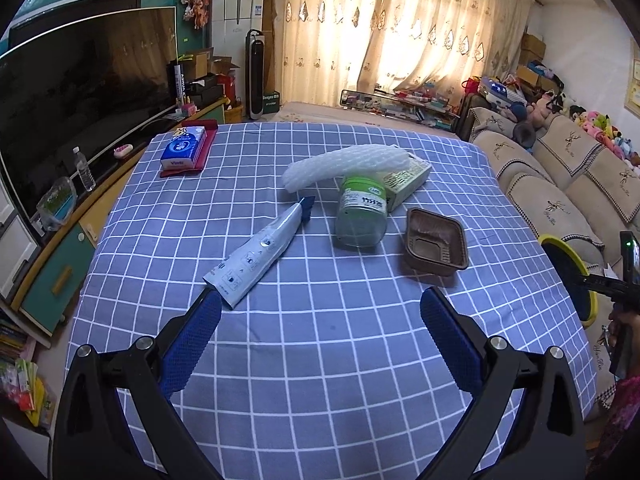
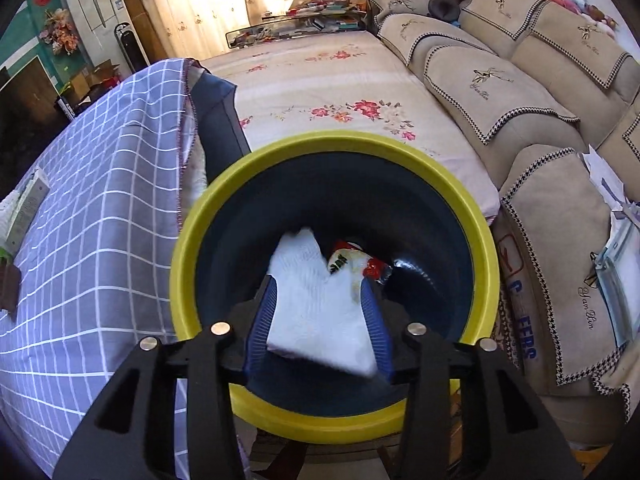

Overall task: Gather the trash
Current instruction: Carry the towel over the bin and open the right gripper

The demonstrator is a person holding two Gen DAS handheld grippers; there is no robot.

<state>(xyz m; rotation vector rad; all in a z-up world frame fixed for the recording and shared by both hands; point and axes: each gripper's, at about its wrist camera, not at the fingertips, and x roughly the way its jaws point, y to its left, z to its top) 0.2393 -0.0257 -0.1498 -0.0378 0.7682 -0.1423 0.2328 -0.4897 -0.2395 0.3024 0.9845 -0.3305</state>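
Observation:
In the left wrist view my left gripper point(image 1: 320, 312) is open and empty above the checked table. Ahead of it lie a flattened grey tube point(image 1: 256, 256), a clear jar with a green lid point(image 1: 362, 212), a brown plastic tray point(image 1: 436, 242), a white foam net sleeve point(image 1: 344, 166) and a small carton point(image 1: 408, 182). In the right wrist view my right gripper point(image 2: 320, 284) is over the dark bin with a yellow rim point(image 2: 184, 256). A white tissue point(image 2: 320, 312) sits between its fingers, blurred; whether they still pinch it is unclear. A red-and-white wrapper point(image 2: 356, 264) lies inside the bin.
A blue tissue pack point(image 1: 184, 148) on a red cloth lies at the table's far left. A TV point(image 1: 80, 92) and cabinet stand left of the table. A sofa point(image 2: 520, 120) and a floral-covered bed point(image 2: 340, 92) are right of the bin. The bin shows at the table's right edge point(image 1: 568, 276).

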